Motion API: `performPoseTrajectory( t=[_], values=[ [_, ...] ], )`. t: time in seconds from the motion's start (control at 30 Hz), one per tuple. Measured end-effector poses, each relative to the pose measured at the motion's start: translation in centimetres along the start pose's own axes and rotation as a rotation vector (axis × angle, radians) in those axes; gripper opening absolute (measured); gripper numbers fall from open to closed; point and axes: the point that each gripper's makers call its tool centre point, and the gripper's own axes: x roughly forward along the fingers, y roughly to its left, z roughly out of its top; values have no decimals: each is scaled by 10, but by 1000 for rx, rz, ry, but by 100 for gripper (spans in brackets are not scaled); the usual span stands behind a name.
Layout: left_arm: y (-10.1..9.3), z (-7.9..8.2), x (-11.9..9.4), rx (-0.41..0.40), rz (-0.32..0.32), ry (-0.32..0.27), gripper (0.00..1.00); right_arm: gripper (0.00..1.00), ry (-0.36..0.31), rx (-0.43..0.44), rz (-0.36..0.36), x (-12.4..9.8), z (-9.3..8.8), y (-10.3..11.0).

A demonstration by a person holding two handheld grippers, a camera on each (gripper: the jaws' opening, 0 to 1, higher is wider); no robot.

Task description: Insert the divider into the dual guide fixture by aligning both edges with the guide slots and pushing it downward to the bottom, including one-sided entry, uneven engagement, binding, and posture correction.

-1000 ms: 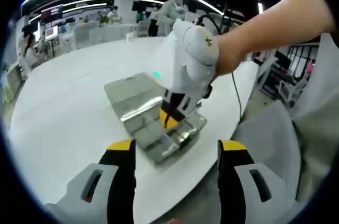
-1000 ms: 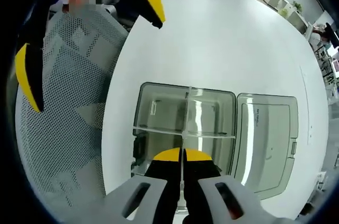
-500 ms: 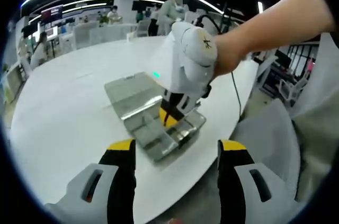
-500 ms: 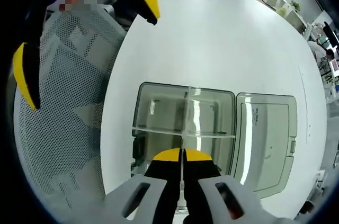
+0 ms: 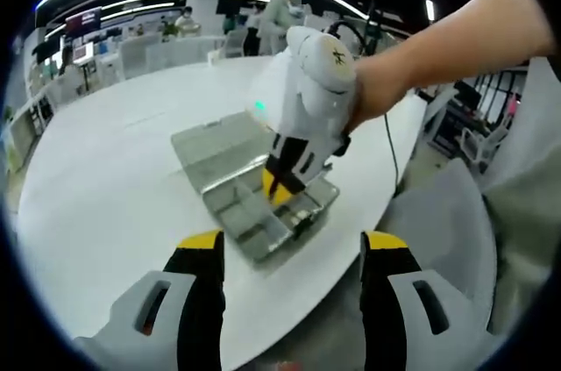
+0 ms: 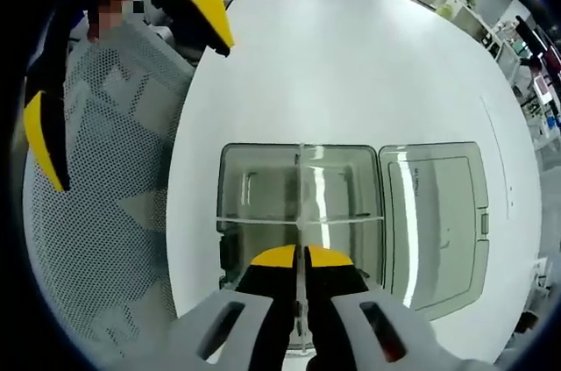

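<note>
Two views cover this moment. In the left gripper view, the left gripper [image 5: 289, 253] sits at the bottom of the frame with its yellow-tipped jaws spread wide and nothing between them, well back from the work. At centre frame the clear fixture [image 5: 241, 204], a transparent box with its lid [image 5: 215, 147] folded open toward the upper left, lies on the round white worktop [image 5: 105, 187]. The right gripper [image 5: 279, 185] reaches down into the box from the upper right, held by a person's hand [image 5: 381, 90]. From here the divider itself is too clear and small to pick out.

In the right gripper view, the right gripper [image 6: 304, 257] rises from the bottom centre, jaws nearly together and pinching the thin clear divider [image 6: 302, 204] by its near edge. The divider runs up the frame across the middle of the fixture [image 6: 254, 191], crossing a transparent cross wall. The lid [image 6: 438, 222] lies flat at right. The left gripper [image 6: 123, 64] shows at upper left over a mesh chair [image 6: 96, 239].

By my reading the divider is entered and roughly centred, but seating to the bottom is not confirmed. The guide slots and the divider's lower edge are lost in glare and clear plastic, so even engagement cannot be judged.
</note>
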Motion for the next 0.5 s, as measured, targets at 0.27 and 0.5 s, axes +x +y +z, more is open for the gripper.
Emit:
performPoseTrajectory(
  t=[0.27, 0.5],
  values=[
    [0, -1, 1, 2, 0, 7, 61, 8, -49, 69, -6, -7, -3, -1],
    [0, 0, 2, 11, -2, 14, 61, 12, -102, 107, -14, -16, 0, 0]
  ],
)
